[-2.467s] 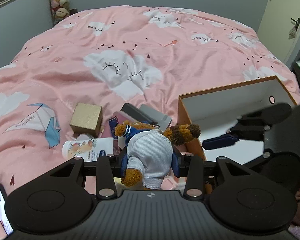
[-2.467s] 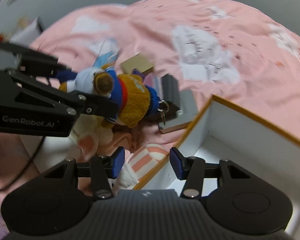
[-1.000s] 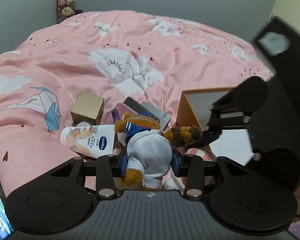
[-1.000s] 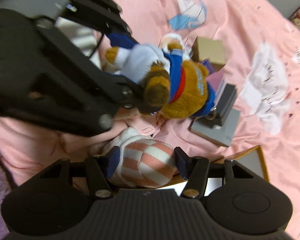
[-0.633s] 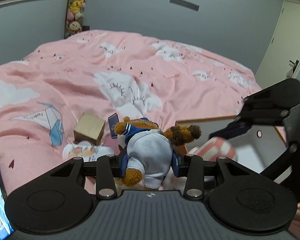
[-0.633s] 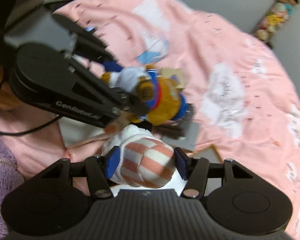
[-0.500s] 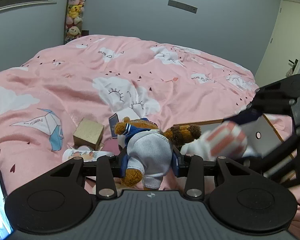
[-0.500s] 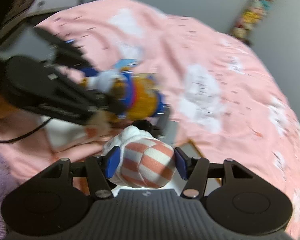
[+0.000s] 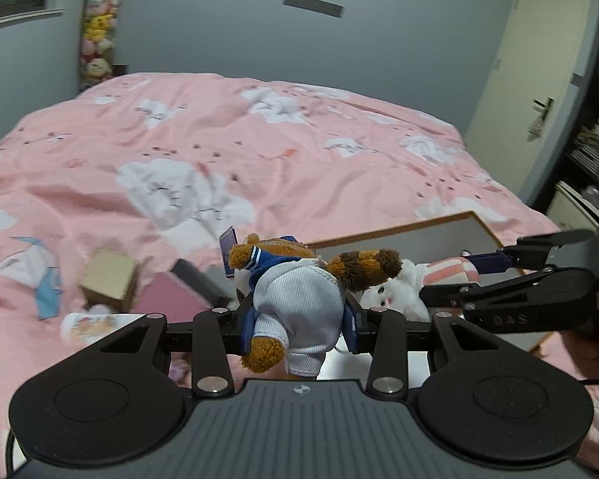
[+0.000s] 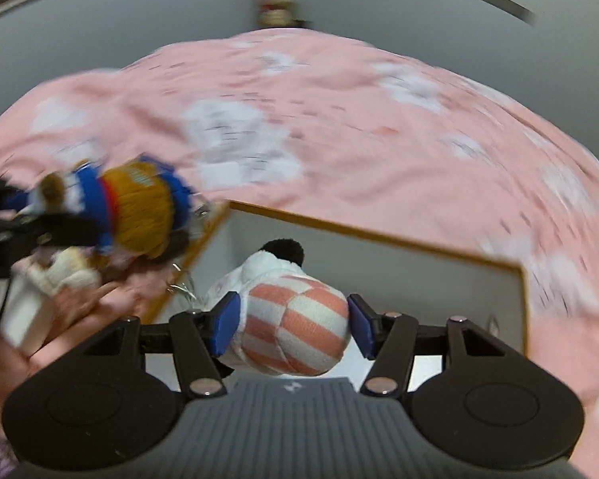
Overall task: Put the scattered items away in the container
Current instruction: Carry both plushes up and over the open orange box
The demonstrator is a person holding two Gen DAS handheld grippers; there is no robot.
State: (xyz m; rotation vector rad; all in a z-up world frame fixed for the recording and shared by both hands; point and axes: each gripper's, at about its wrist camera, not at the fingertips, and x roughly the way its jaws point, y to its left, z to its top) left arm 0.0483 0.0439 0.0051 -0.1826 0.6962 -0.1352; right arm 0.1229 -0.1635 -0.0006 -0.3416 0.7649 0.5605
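The left gripper (image 9: pixel 299 321) is clamping a bear (image 9: pixel 299 303) between its blue fingers (image 9: pixel 246 325); the pads are pressing into the bear's white shorts, and its brown legs and head are sticking out above and below them. The right gripper (image 10: pixel 292 329) is squeezing a striped plush (image 10: pixel 295 329), its fingers (image 10: pixel 224 321) pressing both sides of the pink-and-white body, with the white head and a black ear pointing away from the camera.

Taking the box (image 10: pixel 379 239) as landmark: the striped plush is hanging over its open white inside, within the orange rim. In the left wrist view the same plush (image 9: pixel 403 291) is showing above the box (image 9: pixel 399 231), with the right gripper (image 9: pixel 495 263) coming in from the right side. The bear (image 10: pixel 139 207) is sitting just left of the box's left rim, held above the bed, not over the opening.

Further left of the box, on the pink bed (image 9: pixel 259 139), a cube (image 9: pixel 110 279) is lying beside a pink book (image 9: pixel 171 295), a dark case (image 9: pixel 197 277) and a tube (image 9: pixel 88 323); these are blurred. A hand (image 10: pixel 80 311) is showing at the left of the right wrist view, below the bear.
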